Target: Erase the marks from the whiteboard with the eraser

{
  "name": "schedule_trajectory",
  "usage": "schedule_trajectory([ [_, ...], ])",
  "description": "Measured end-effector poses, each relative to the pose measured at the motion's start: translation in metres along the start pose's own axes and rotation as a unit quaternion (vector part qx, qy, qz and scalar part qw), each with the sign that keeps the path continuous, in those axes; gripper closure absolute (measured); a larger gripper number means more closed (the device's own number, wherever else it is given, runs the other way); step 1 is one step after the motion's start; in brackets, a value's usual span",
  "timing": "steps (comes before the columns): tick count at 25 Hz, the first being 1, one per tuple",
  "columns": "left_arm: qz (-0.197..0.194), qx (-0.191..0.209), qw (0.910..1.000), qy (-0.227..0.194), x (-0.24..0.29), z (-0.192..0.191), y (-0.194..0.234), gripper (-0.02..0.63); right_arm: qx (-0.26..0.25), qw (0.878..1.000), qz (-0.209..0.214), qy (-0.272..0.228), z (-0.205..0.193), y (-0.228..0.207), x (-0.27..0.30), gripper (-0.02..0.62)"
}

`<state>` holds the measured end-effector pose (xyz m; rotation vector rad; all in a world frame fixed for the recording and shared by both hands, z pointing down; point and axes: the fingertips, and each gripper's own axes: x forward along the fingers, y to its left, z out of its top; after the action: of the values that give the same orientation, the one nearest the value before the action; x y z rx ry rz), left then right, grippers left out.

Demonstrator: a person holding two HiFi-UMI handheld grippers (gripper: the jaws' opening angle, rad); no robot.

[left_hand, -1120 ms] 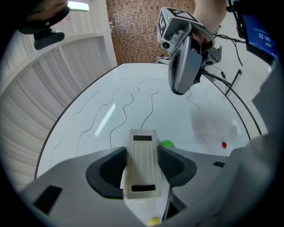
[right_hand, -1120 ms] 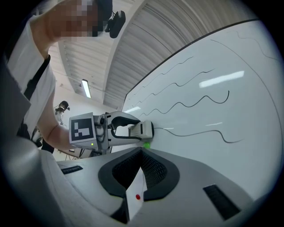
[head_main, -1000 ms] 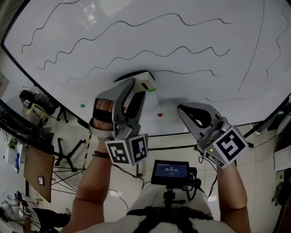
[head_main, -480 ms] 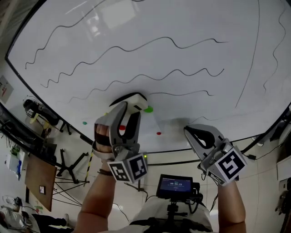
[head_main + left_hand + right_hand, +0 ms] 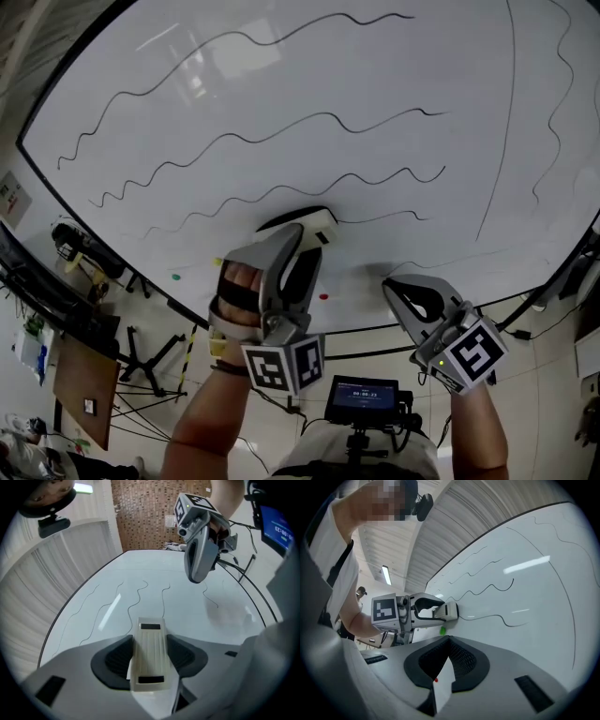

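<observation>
A whiteboard (image 5: 281, 75) carries several wavy black lines. My left gripper (image 5: 300, 236) is shut on a white eraser (image 5: 307, 221) and holds it flat against the board. The eraser sits at the left end of the lowest wavy line (image 5: 384, 217), which runs on to its right. In the left gripper view the eraser (image 5: 149, 667) sits between both pads, pointing at the board. My right gripper (image 5: 388, 287) hangs to the right and a little lower, just off the board, shut with nothing in it; its tips (image 5: 449, 641) meet.
A long vertical line (image 5: 497, 141) and a wavy one (image 5: 553, 112) mark the board's right side. Small green (image 5: 175, 277) and red (image 5: 323, 296) magnets sit near the board's lower edge. A small screen (image 5: 361, 401) hangs at my chest. Stands and a table (image 5: 80, 361) are at the left.
The left gripper has slid the eraser to the right along the lowest line, and the stretch of line left beside it is shorter. The right gripper has shifted slightly and stays shut.
</observation>
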<state>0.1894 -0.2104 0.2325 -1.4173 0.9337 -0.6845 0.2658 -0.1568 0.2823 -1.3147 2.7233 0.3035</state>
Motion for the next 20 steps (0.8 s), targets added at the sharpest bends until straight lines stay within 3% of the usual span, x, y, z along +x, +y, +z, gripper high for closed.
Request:
schedule_trajectory([
  [3,-0.011,0.031,0.9994,-0.009,0.005,0.012,-0.008,0.348,0.001,1.0,0.001,-0.004,-0.002,-0.003,-0.004,0.589],
  [7,-0.024,0.039,0.9989,-0.004,0.001,0.004,-0.011,0.347,0.005,1.0,0.001,-0.003,-0.005,-0.006,-0.008,0.589],
  [9,-0.029,0.03,0.9991,0.009,-0.002,-0.008,-0.01,0.347,0.006,1.0,0.0,-0.002,-0.004,-0.008,-0.007,0.589],
  [15,-0.006,-0.054,0.9975,0.045,-0.004,-0.029,0.003,0.347,0.008,1.0,-0.001,0.001,-0.004,-0.014,-0.01,0.589],
  [20,0.001,-0.041,0.9987,0.03,0.004,-0.004,0.006,0.347,0.008,1.0,0.002,0.002,-0.004,-0.017,-0.015,0.589],
])
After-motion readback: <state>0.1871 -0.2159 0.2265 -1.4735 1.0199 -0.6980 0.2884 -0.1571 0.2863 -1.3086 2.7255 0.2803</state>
